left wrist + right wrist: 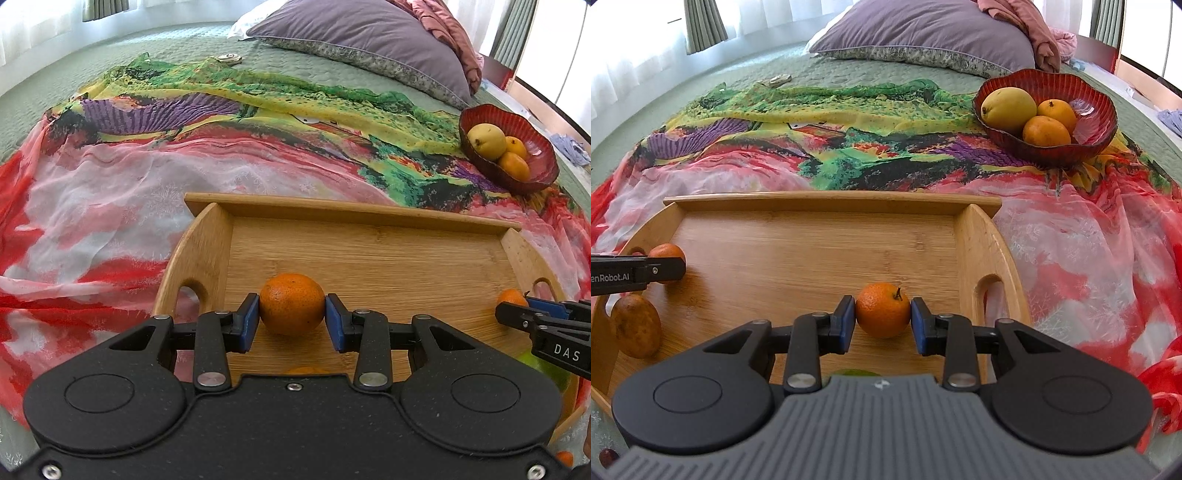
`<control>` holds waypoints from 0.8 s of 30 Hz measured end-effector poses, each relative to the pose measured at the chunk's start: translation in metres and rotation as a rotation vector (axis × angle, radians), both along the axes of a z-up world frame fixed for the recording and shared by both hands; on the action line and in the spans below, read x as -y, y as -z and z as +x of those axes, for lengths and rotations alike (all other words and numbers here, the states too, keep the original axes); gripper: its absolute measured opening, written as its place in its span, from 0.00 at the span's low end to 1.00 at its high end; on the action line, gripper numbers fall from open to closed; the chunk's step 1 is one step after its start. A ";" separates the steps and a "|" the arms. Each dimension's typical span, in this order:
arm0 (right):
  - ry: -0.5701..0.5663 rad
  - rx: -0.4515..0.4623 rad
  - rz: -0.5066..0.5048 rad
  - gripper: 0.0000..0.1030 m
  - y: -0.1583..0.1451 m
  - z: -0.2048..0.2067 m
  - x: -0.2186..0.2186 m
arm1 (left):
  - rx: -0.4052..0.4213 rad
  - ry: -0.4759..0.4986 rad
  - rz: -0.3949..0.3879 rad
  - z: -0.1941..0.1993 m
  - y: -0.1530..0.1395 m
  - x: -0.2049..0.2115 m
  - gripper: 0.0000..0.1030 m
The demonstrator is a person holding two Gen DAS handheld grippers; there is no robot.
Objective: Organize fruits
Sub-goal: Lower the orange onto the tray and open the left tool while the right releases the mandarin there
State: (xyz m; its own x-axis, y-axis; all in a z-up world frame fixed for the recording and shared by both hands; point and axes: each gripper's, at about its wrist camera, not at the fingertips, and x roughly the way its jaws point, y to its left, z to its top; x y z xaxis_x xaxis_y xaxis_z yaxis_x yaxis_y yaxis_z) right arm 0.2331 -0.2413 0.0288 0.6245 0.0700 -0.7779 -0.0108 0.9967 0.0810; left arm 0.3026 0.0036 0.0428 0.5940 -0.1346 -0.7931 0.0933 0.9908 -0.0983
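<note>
A green quilted bed (110, 48) is filling both views, with a purple pillow (365, 40) lying at its far end and a bright printed scarf (184, 122) spreading across its middle. On the scarf a wooden tray (820, 201) with cut-out handles is sitting nearest the cameras, and beyond its far right corner a red ribbed bowl (1104, 122) is holding a yellow mango (1008, 105) and two small oranges.

The left gripper (291, 319) is pressing its blue pads against both sides of a large orange (291, 303) that is resting on the tray floor toward the left handle; the jaws are standing only as wide as the fruit. The right gripper (882, 319) is doing the same to a smaller stemmed orange (882, 309) beside the right handle, its pads touching the peel on each side, with the fruit sitting on the wood.

The right wrist view is showing what the left is hiding: a brownish mottled fruit (636, 325) lying at the tray's left end, near the left gripper's finger, and a sliver of green fruit just under the right gripper's body. The left view is showing a round metal object (229, 58) on the quilt more clearly, plus a strip of orange peeking from beneath the left gripper's body.
</note>
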 end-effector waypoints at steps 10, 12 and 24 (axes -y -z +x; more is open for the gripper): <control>0.012 0.026 0.028 0.60 -0.001 -0.005 0.004 | 0.043 0.019 -0.029 -0.010 -0.014 -0.005 0.55; 0.011 0.046 0.046 0.62 -0.005 -0.010 0.007 | 0.059 0.014 -0.033 -0.015 -0.021 -0.008 0.60; -0.091 0.255 0.015 0.82 -0.038 -0.084 0.008 | 0.229 0.072 -0.034 -0.098 -0.052 -0.024 0.84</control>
State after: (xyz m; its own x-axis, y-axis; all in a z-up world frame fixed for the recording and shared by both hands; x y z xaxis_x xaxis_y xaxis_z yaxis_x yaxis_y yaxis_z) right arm 0.1492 -0.2496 0.0669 0.7907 0.1450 -0.5947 -0.1220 0.9894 0.0790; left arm 0.2042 0.0278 0.0952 0.7461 -0.2075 -0.6327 0.1870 0.9773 -0.1000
